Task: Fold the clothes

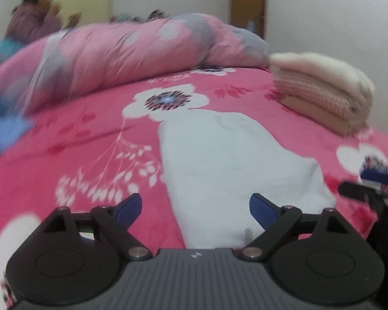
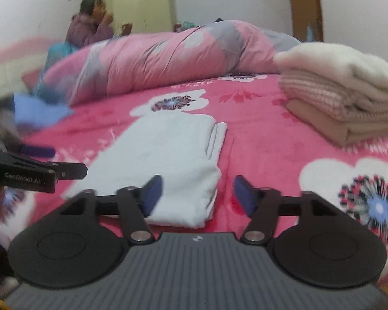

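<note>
A folded white garment [image 2: 165, 160] lies flat on the pink flowered bed [image 2: 266, 155], the landmark here. Right of it, well apart, sits a stack of folded clothes [image 2: 344, 98]; behind it a rolled pink quilt [image 2: 168, 59]. The left claw [image 1: 195, 210] gapes wide above the garment's near end, gripping nothing. The right claw [image 2: 198, 193] stands wide too, its left finger over the garment's corner, seemingly not pressing, though blur hampers judgment.
</note>
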Tool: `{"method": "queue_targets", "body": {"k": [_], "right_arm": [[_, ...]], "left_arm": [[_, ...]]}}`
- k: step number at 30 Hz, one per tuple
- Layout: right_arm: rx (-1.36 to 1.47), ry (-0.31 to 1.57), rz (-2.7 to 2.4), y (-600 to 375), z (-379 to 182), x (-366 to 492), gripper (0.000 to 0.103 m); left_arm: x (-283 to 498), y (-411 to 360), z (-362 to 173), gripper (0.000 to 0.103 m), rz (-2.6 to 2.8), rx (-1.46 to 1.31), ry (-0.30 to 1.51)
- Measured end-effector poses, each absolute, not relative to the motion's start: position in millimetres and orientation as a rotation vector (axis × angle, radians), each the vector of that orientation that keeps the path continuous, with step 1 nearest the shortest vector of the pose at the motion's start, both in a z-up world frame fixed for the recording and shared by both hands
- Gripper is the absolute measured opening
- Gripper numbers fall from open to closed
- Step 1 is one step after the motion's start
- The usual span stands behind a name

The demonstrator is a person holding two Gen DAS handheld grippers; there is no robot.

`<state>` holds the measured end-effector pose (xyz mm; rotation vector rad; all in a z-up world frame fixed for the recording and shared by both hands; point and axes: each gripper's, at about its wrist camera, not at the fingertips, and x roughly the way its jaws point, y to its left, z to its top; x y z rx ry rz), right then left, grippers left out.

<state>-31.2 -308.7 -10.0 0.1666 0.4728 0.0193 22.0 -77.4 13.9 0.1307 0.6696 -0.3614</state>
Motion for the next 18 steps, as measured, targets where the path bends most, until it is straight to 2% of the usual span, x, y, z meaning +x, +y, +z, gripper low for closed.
{"method": "queue_targets", "body": {"k": [1,5,18], "right_arm": [[0.196,0.473,0.015,-308.9,-9.3,-36.0,0.087],[0.278,0.484,-0.026,-306.5,-8.9,-51.2,0.100],[0.349,0.567,-0.102,-292.6,-19.9,-54.0,0.102]], "left_arm": [[21.4,-73.4,15.2,0.094,-0.347,0.106,0.686],[21.7,-64.6,12.4,0.094,-0.271,0.077,0.757],[23.0,-54.0,6.3,0.096,-0.178,0.093,0.786]]}}
